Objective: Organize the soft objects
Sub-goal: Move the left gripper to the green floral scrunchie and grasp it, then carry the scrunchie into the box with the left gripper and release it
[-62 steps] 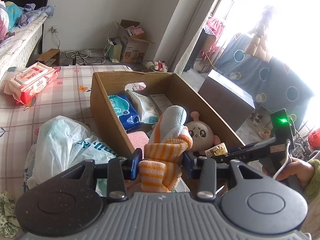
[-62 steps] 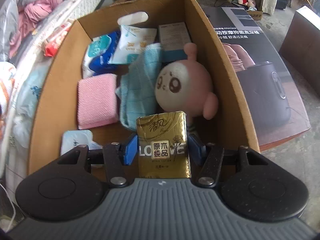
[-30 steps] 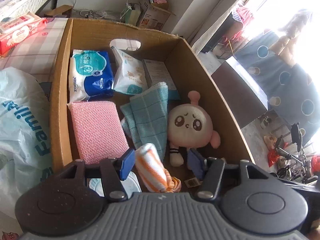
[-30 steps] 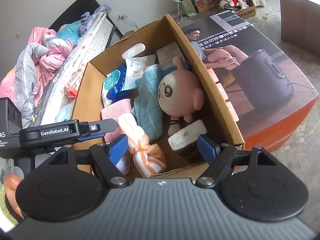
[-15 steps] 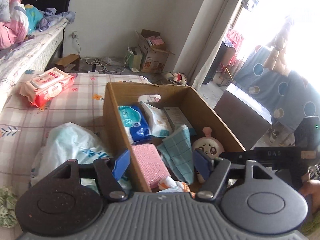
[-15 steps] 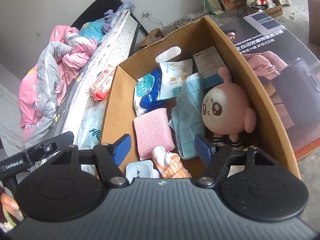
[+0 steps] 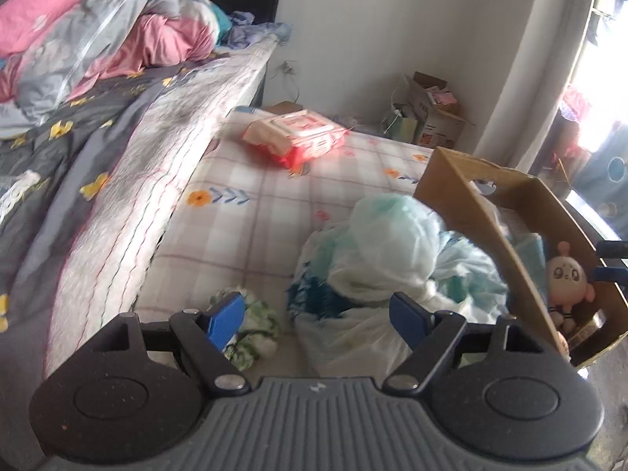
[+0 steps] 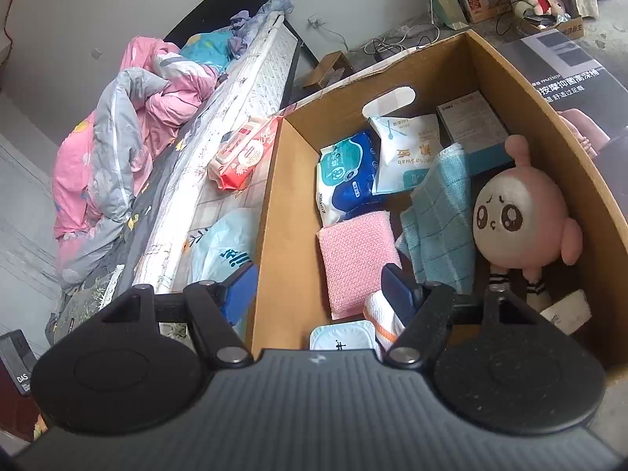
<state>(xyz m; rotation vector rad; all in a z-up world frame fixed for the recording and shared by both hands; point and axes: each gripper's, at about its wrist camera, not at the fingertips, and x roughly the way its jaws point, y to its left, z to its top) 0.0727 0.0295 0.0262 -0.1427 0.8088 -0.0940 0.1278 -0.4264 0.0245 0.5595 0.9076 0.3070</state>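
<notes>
- Since half a second ago, left gripper [image 7: 318,320] has swung off the cardboard box [image 7: 471,212] to the checked sheet [image 7: 251,227]; jaws have just been opening, empty, above a white plastic bag [image 7: 376,259].
- Right gripper [image 8: 320,286] gapes empty, straddling the box wall.
- Orange-striped cloth [image 8: 382,320] lies in the box, beside the pink sponge [image 8: 355,259].

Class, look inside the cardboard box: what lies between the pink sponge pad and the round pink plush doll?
A light blue checked cloth lies between the pink sponge pad and the round pink plush doll, shown in the right wrist view.
</notes>
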